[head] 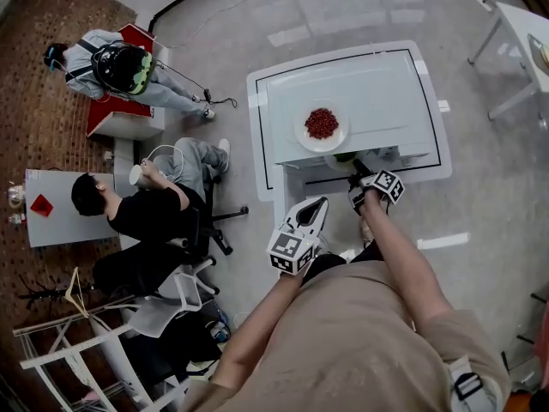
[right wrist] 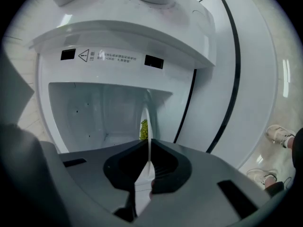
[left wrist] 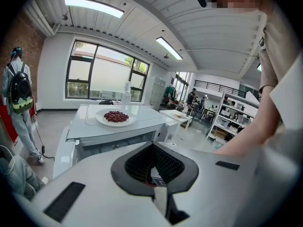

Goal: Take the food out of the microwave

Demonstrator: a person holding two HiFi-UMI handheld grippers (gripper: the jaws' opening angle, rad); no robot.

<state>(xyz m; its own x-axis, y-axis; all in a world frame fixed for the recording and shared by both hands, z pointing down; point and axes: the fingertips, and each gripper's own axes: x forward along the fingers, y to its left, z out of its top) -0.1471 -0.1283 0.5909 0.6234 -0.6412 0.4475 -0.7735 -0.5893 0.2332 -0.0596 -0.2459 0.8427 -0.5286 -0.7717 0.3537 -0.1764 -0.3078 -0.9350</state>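
Right gripper view: the 2 jaws of the right gripper [right wrist: 149, 142] are clamped on the rim of a white plate [right wrist: 147, 117]. The plate is seen edge-on as a thin line that runs from between the pads toward the open cavity of the microwave [right wrist: 118, 46]. Green food [right wrist: 144, 130] lies on the plate just beyond the jaw tips. Head view: the green food sits at the microwave's front edge, directly ahead of the right gripper. The left gripper [head: 321, 204] is held back from the microwave, near the person's body. Its 2 jaws are closed together with nothing between them. A 2nd plate [head: 302, 136], carrying red food [head: 322, 123], rests on top of the microwave, well apart from both grippers.
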